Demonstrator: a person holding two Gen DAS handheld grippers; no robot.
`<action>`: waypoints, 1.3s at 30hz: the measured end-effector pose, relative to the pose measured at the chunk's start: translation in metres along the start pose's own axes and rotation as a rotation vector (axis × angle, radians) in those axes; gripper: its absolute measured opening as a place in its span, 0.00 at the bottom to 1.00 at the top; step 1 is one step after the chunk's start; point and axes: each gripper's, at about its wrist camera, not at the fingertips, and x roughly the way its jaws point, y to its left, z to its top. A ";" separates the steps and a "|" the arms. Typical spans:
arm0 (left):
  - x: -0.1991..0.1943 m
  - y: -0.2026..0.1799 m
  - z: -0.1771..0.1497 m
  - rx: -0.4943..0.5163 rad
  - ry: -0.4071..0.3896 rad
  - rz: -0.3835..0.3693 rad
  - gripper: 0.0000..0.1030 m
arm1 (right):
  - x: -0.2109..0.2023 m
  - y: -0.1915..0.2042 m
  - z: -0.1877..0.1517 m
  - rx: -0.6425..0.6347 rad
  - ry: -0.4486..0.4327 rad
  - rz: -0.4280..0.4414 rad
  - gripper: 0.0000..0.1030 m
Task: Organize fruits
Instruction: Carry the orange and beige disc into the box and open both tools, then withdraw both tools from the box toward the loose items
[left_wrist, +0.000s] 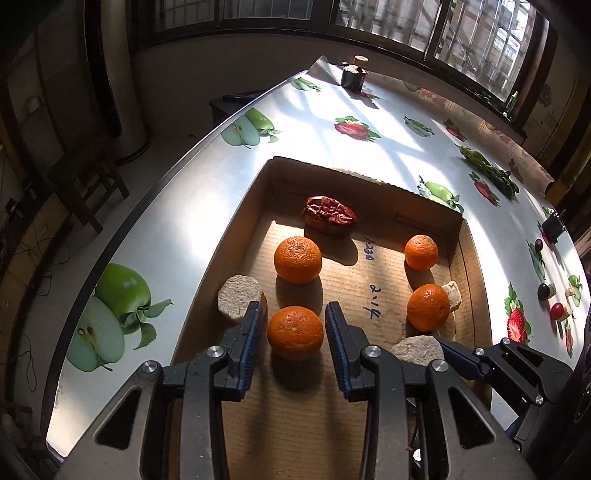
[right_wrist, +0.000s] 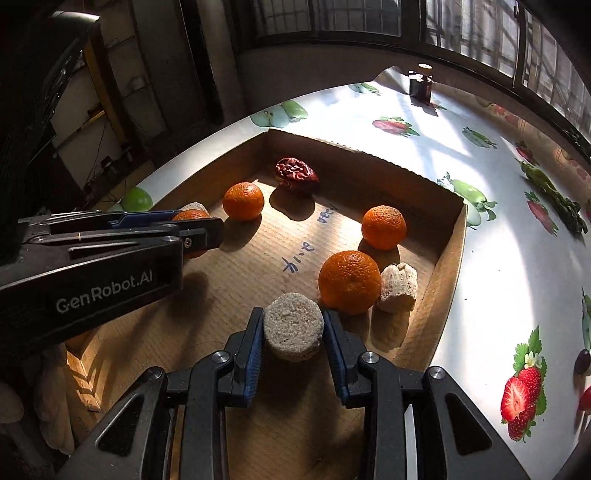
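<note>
A shallow cardboard tray (left_wrist: 469, 258) (right_wrist: 448, 254) holds several oranges, a wrinkled red date (left_wrist: 328, 214) (right_wrist: 295, 173) and beige round pieces. My left gripper (left_wrist: 295, 314) is open, its fingers on either side of the nearest orange (left_wrist: 294, 331) with small gaps. A beige piece (left_wrist: 240, 297) lies just left of it. My right gripper (right_wrist: 293, 323) is shut on a beige round piece (right_wrist: 293, 325), also seen in the left wrist view (left_wrist: 417, 349). Another orange (right_wrist: 349, 282) and a beige piece (right_wrist: 399, 282) lie just beyond it.
The tray lies on a table with a fruit-print cloth (left_wrist: 177, 206) (right_wrist: 517, 258). A dark small bottle (left_wrist: 354, 75) (right_wrist: 421, 85) stands at the far end. Small dark and red fruits (left_wrist: 550, 295) lie on the cloth at right. The table edge runs along the left.
</note>
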 end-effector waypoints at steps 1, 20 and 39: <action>0.000 0.000 0.000 -0.004 0.001 -0.003 0.35 | 0.000 0.001 0.000 -0.006 -0.004 -0.006 0.34; -0.123 -0.034 -0.047 -0.053 -0.361 0.071 0.85 | -0.121 -0.037 -0.058 0.200 -0.218 -0.083 0.61; -0.142 -0.123 -0.078 0.172 -0.395 0.120 0.85 | -0.161 -0.089 -0.119 0.417 -0.269 -0.081 0.62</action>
